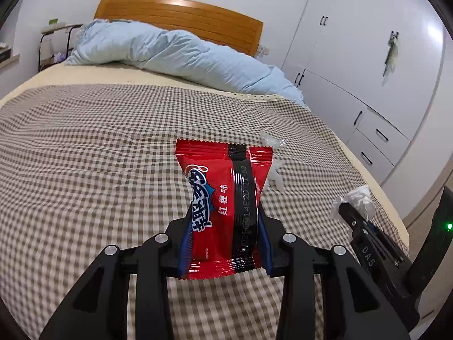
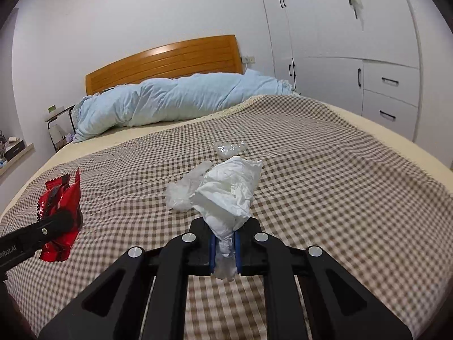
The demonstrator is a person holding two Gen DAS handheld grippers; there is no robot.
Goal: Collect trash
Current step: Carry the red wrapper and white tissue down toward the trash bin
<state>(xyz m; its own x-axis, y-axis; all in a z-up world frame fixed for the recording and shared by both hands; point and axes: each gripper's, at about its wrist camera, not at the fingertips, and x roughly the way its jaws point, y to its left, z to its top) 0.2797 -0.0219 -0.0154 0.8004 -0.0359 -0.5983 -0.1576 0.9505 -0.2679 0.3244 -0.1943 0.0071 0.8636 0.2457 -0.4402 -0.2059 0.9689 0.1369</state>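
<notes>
1. Left gripper point(image 1: 223, 243): jaws closed on a red snack wrapper point(image 1: 223, 198), which stands upright between the blue pads, clear of the checked bedspread point(image 1: 85, 155)
2. Right gripper point(image 2: 225, 250): jaws nearly shut, pinching the twisted tail of a crumpled white tissue point(image 2: 230, 189); the wad fans out above the fingertips
3. Right wrist view only: a clear plastic scrap point(image 2: 184, 187) lies on the bedspread at 10 o'clock of the tissue, a smaller clear crinkled piece point(image 2: 230, 148) at 12 o'clock
4. Left wrist view: both loose scraps show only partly behind the wrapper at 2 o'clock; right gripper and tissue sit at 3 o'clock
5. Right wrist view: wrapper in left gripper at 9 o'clock
6. Both views: blue duvet point(image 1: 170, 53) heaped by the wooden headboard point(image 1: 181, 17), white wardrobe point(image 1: 354, 56) at 2 o'clock
</notes>
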